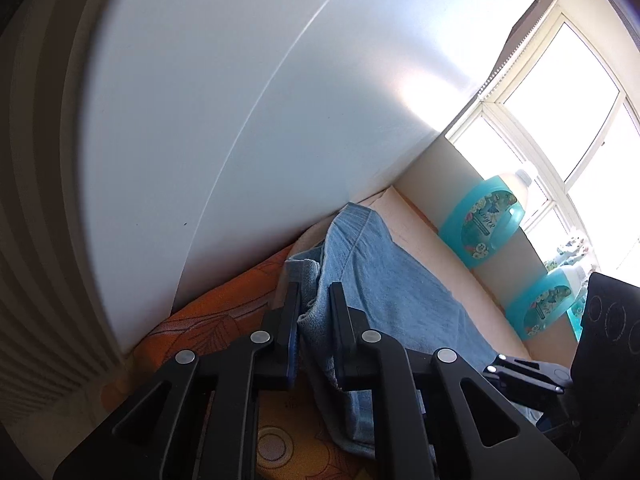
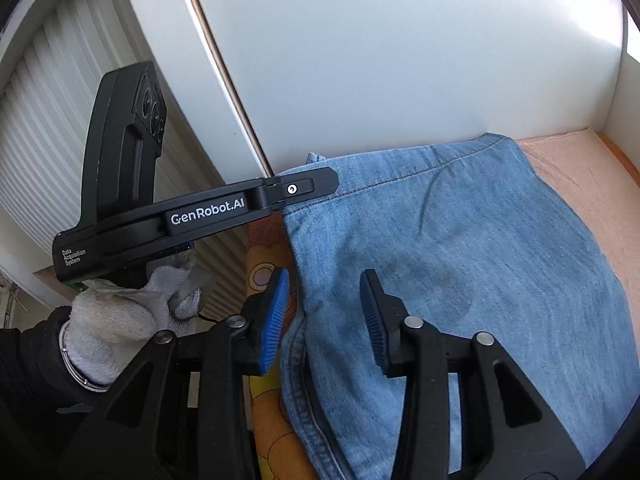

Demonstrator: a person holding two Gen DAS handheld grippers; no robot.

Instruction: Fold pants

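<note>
Light blue denim pants (image 2: 460,248) lie on an orange patterned cloth (image 2: 272,420) against a white wall panel. My left gripper (image 1: 314,300) is shut on a bunched fold of the pants (image 1: 384,280) at their edge; from the right wrist view its black body (image 2: 208,210) reaches to the pants' far left corner. My right gripper (image 2: 324,312) is open, its blue-padded jaws hovering just above the pants' left edge, near a seam.
A white wall panel (image 1: 240,120) stands close behind the pants. Two teal detergent bottles (image 1: 486,216) stand by a bright window at the right. A white ribbed radiator (image 2: 48,120) is at the left. A gloved hand (image 2: 120,312) holds the left gripper.
</note>
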